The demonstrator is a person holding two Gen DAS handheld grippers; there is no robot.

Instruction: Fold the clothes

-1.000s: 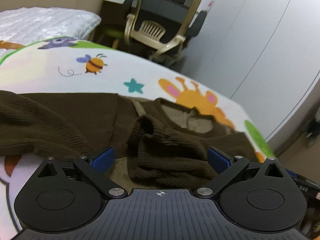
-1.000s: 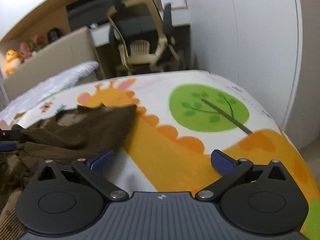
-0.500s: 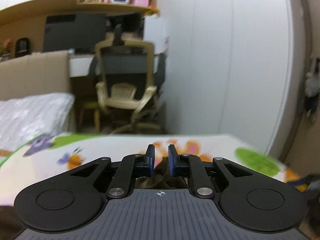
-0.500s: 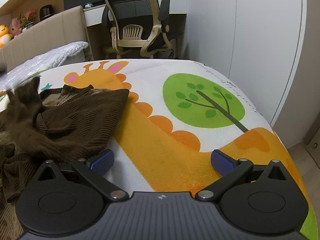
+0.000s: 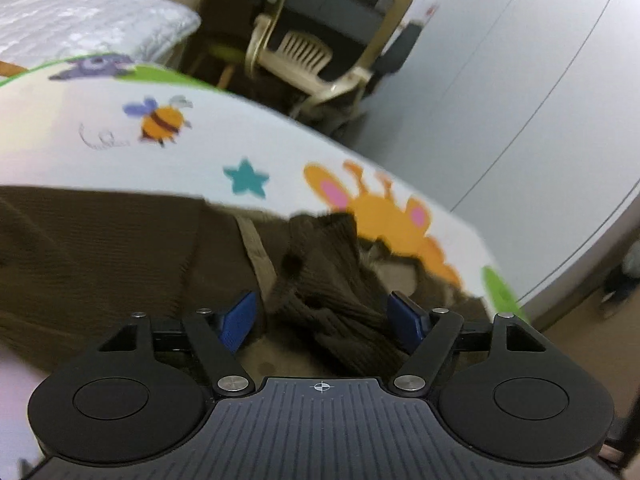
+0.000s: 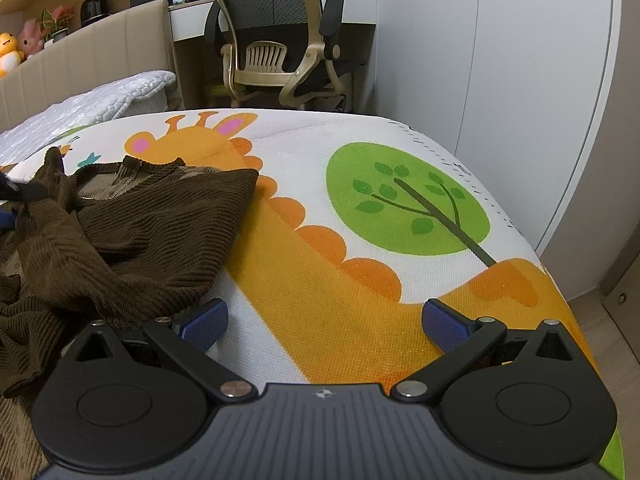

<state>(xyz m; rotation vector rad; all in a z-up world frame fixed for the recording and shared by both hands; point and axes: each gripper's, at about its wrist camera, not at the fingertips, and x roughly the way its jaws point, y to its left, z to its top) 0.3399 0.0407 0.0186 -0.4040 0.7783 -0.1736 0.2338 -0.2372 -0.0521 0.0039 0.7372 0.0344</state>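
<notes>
A dark brown ribbed sweater [image 5: 100,248] lies spread on a cartoon-printed mat [image 5: 100,160]. Its sleeve [image 5: 320,264] is bunched in a ridge over the body near the beige-lined neck. My left gripper [image 5: 322,320] hangs low over this ridge. Its jaws are opening, and the fabric lies between the blue pads [image 5: 240,320] without being pinched. In the right wrist view the sweater [image 6: 160,220] fills the left side. My right gripper [image 6: 324,324] stands open just past the sweater's edge, over bare mat [image 6: 360,280], with nothing between its fingers.
An office chair [image 6: 276,52] with a plastic stool tucked under it stands beyond the mat's far edge. A white quilt [image 5: 80,20] lies at the back left. White cupboard doors [image 6: 500,60] run along the right, with floor below the mat's right edge.
Half a second ago the left gripper was shut on brown fabric and raised towards the room. Now it has tipped down over the sweater with its jaws apart. The right gripper has barely moved.
</notes>
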